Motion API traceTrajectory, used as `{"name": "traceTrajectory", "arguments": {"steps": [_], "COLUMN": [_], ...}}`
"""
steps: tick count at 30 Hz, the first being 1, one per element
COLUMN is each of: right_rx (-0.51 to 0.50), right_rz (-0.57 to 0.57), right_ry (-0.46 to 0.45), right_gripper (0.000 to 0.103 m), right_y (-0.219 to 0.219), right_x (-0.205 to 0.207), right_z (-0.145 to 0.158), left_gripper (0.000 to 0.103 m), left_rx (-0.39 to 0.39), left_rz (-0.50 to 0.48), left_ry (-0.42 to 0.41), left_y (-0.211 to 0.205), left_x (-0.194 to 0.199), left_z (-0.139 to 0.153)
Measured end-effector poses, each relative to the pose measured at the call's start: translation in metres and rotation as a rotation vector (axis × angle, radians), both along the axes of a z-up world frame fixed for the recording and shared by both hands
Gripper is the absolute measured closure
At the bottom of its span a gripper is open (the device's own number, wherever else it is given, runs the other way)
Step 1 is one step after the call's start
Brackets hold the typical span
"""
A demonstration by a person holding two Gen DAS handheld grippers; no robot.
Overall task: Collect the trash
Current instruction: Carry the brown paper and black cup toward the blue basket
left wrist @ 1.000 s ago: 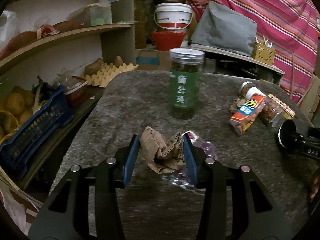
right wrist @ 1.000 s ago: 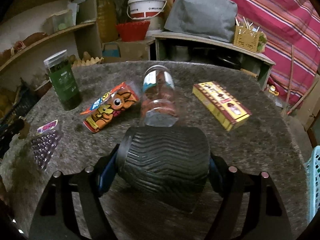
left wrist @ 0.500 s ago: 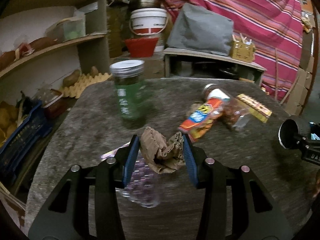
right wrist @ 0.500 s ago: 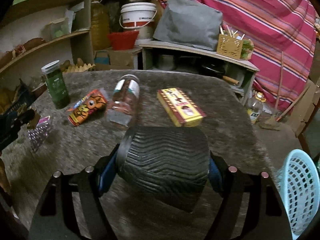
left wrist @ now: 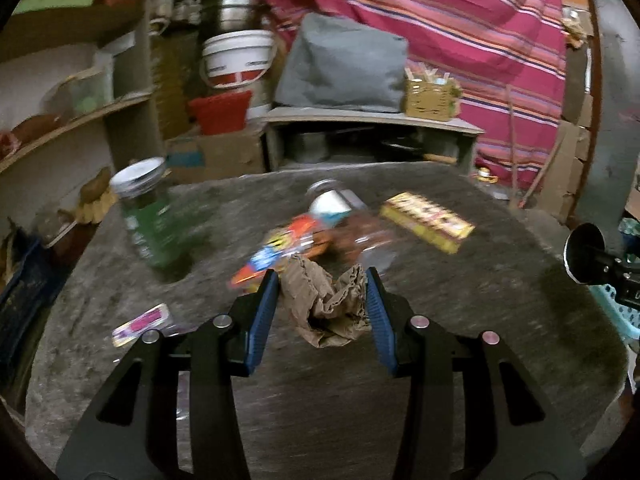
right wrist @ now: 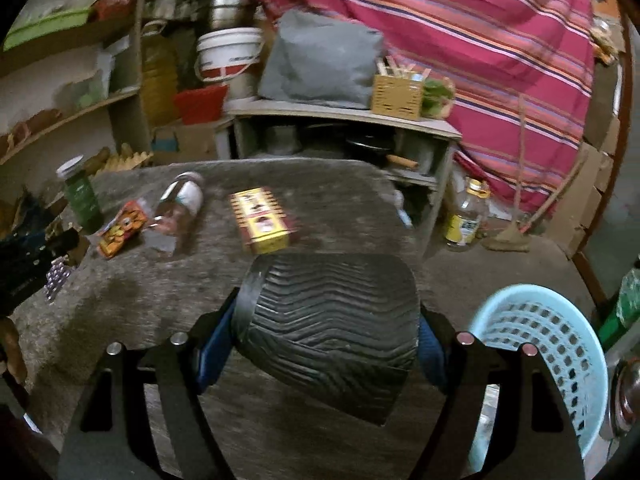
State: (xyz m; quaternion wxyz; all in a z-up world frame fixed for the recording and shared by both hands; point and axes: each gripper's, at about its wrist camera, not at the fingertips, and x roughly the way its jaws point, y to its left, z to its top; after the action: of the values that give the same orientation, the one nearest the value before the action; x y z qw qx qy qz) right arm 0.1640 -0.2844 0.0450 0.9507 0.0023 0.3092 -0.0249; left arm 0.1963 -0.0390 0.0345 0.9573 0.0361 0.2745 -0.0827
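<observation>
My left gripper is shut on a crumpled brown paper wad and holds it above the grey table. My right gripper is shut on a black ribbed cup near the table's right edge. A light blue perforated basket stands on the floor to the right of the table; its rim also shows in the left wrist view. The right gripper's body shows at the right of the left wrist view.
On the table stand or lie a green jar, an orange snack packet, a lying clear jar, a yellow box and a blister pack. Shelves are at left, a cabinet behind, a bottle on the floor.
Both grippers have swung to the right with their loads still held. The blue basket has come further into the right wrist view. The blister pack has slid left in the left wrist view.
</observation>
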Motion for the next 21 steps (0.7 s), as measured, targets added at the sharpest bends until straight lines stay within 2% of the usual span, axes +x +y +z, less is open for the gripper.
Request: {"name": "traceTrajectory", "arguments": {"steps": [3, 6, 10, 13, 21], "right_rx": [0.007, -0.004, -0.008, 0.011, 0.032], "right_rz": [-0.039, -0.073, -0.147, -0.183, -0.305], "right_ry": [-0.010, -0.025, -0.035, -0.030, 0.006], "right_gripper": [0.027, 0.027, 0.027, 0.027, 0.027], "right_y": [-0.031, -0.059, -0.105, -0.133, -0.201], "right_x": [-0.011, -0.023, -0.039, -0.048, -0.075], "right_z": [0.005, 0.009, 0.011, 0.010, -0.005], "left_gripper": [0.060, 0.060, 0.060, 0.060, 0.060], "left_rx": [0.013, -0.016, -0.011, -0.009, -0.023], "left_rz": [-0.041, -0.093, -0.160, -0.221, -0.336], "left_ry": [-0.015, -0.010, -0.023, -0.020, -0.004], "left_y": [-0.033, -0.066, -0.117, -0.162, -0.247], "left_x": [-0.002, -0.002, -0.006, -0.010, -0.025], "left_z": [0.005, 0.009, 0.012, 0.011, 0.004]}}
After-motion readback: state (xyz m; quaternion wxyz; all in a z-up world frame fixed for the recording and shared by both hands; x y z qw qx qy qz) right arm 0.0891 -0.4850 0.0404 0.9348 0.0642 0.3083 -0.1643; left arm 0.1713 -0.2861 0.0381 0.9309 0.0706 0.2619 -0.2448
